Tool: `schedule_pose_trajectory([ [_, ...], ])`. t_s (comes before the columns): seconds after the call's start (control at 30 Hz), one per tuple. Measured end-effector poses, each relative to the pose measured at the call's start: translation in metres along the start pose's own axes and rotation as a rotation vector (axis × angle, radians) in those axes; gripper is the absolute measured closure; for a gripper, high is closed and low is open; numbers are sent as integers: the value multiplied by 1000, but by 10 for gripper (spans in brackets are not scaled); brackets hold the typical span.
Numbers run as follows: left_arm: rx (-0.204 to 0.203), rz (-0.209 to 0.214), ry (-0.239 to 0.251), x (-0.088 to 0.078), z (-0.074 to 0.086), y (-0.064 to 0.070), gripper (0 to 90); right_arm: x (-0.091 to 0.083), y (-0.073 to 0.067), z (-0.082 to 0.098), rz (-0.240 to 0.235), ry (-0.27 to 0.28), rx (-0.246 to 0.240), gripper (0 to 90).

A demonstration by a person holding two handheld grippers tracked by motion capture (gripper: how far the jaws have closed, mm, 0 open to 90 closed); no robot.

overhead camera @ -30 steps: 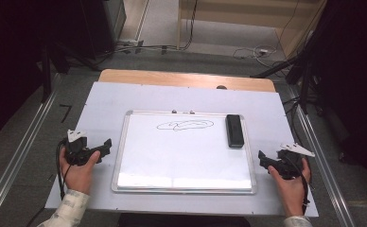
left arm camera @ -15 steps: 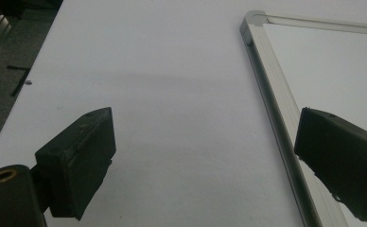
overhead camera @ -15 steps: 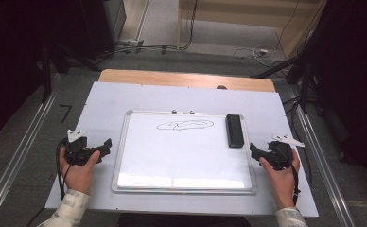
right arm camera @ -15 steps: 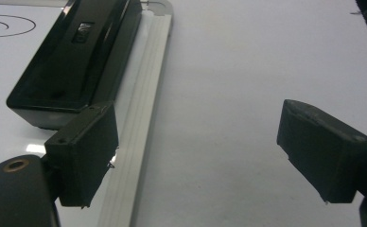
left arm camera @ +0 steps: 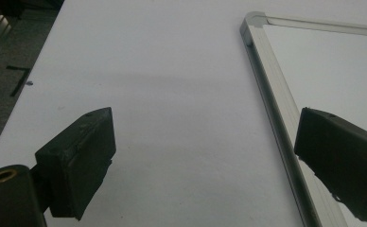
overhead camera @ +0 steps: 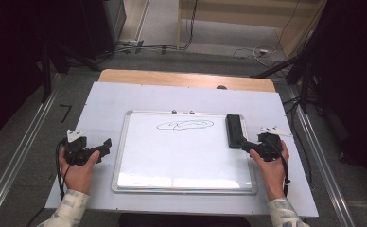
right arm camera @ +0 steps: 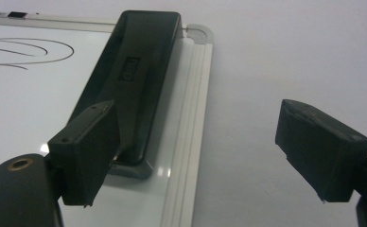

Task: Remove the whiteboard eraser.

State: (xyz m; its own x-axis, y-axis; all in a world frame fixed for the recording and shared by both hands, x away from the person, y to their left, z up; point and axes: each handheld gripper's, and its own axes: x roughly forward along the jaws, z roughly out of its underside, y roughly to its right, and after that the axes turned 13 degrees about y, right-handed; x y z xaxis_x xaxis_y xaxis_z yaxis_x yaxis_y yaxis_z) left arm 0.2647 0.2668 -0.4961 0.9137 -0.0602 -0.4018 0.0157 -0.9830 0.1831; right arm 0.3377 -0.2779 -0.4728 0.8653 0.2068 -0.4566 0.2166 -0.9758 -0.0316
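A whiteboard (overhead camera: pixel 181 161) with a dark scribble (overhead camera: pixel 185 125) lies flat on the white table. A black eraser (overhead camera: pixel 234 130) rests along its upper right edge. My right gripper (overhead camera: pixel 244 145) is just below the eraser's near end, pointing at it. In the right gripper view its jaws (right arm camera: pixel 198 111) stand open and have just been closing slightly. Nothing is between the pads; the eraser (right arm camera: pixel 139 71) lies just ahead of the left jaw, over the board's frame (right arm camera: pixel 191 118). My left gripper (overhead camera: pixel 107 144) rests open left of the board, its jaws (left arm camera: pixel 205 118) spread over bare table beside the frame (left arm camera: pixel 271 94).
The white table top (overhead camera: pixel 101 104) has a wooden strip (overhead camera: pixel 186 79) along its far edge. Metal rails (overhead camera: pixel 21 156) run along both sides, with cables on the floor (overhead camera: pixel 262 49) beyond. Dark equipment stands at the far left and right.
My right gripper has moved left and away from me, from beside the board's lower right edge up to the eraser's near end. The left gripper has stayed put.
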Motion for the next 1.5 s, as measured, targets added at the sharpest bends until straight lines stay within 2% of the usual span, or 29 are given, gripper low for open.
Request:
schedule_pose_trajectory([
  [0.27, 2, 3, -3, 0, 0, 0, 67, 12, -12, -8, -5, 8, 5, 155],
  [0.5, -1, 1, -5, 0, 0, -1, 67, 26, -21, -15, 10, 2, 5, 167],
  [0.83, -4, 3, -2, 1, 0, -2, 67, 40, -38, -22, 29, 0, -39, 170],
  [1.0, -1, 6, -3, 0, 0, -2, 67, 46, -42, -26, 30, 0, -45, 175],
  [1.13, 2, 7, -5, 0, -1, -1, 67, 55, -43, -27, 58, -10, -36, 219],
  [1.5, -4, 7, -3, 1, -1, -2, 67, 68, -51, -25, 82, -37, -23, 320],
])
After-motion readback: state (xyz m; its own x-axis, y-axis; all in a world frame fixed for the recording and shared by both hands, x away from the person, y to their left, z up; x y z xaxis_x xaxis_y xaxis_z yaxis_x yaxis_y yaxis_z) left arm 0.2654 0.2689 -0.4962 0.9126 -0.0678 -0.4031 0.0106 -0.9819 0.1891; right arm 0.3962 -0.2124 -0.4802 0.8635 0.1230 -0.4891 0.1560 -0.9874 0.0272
